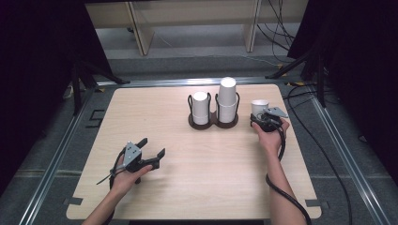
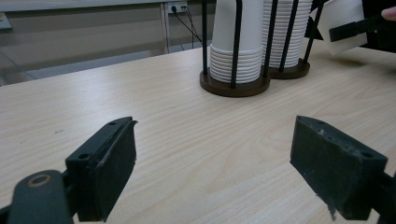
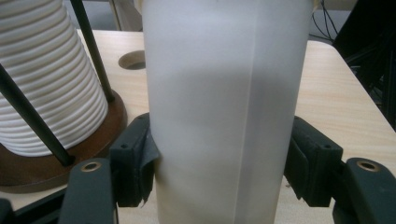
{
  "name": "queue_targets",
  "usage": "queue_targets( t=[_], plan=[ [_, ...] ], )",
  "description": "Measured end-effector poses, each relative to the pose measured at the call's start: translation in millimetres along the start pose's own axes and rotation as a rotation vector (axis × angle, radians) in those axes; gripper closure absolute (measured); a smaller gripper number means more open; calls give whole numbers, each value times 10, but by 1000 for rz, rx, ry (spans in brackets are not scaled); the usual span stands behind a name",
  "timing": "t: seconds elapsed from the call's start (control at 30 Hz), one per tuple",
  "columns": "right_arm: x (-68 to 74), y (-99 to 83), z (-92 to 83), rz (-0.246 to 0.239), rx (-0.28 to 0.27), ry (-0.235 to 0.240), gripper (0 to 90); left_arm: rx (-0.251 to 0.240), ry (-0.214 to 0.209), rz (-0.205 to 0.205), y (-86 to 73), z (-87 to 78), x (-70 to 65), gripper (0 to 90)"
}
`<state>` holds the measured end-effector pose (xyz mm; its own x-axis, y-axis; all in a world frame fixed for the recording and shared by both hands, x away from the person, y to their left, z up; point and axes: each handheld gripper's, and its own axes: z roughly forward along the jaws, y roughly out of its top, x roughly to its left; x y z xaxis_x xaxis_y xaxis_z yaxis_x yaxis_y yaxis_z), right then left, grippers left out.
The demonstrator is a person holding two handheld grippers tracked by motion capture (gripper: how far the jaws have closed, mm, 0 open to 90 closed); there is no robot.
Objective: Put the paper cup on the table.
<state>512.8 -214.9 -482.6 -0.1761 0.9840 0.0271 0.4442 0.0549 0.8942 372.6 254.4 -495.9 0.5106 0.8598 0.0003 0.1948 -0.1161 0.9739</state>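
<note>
While right gripper clamps single paper cup at table's 2 o'clock, just beside cup rack, overtight squeeze risks crushing thin wall. Swing toward 9 o'clock could topple tall stack. Left gripper jaws apart, empty, 7 o'clock.
</note>
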Motion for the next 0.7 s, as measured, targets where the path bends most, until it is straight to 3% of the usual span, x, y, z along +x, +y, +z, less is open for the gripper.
queue_targets(
  t=[0.03,0.07,0.23,0.3,0.33,0.4,0.47,0.57,0.7],
  plan=[
    [1,-4,4,1,14,14,336,0,0,-1,0,0,-1,140],
    [24,-11,2,20,17,2,334,0,0,0,0,0,0,139],
    [45,-34,2,22,56,-7,331,-2,-1,-2,-1,-2,0,139],
    [42,-35,10,15,44,-3,332,-3,-1,0,-1,-1,0,139],
    [14,-34,23,-13,34,1,332,-3,-2,1,-1,-1,-1,139],
    [5,-25,14,-13,53,11,332,-3,-2,5,0,-1,0,139],
    [50,-21,10,30,60,-14,332,-9,-4,5,-2,6,0,139],
    [18,-24,15,-13,48,-11,328,-17,-6,3,-5,12,0,139],
    [18,-34,1,-13,51,-11,320,-19,-7,3,-6,13,0,139]
  ],
)
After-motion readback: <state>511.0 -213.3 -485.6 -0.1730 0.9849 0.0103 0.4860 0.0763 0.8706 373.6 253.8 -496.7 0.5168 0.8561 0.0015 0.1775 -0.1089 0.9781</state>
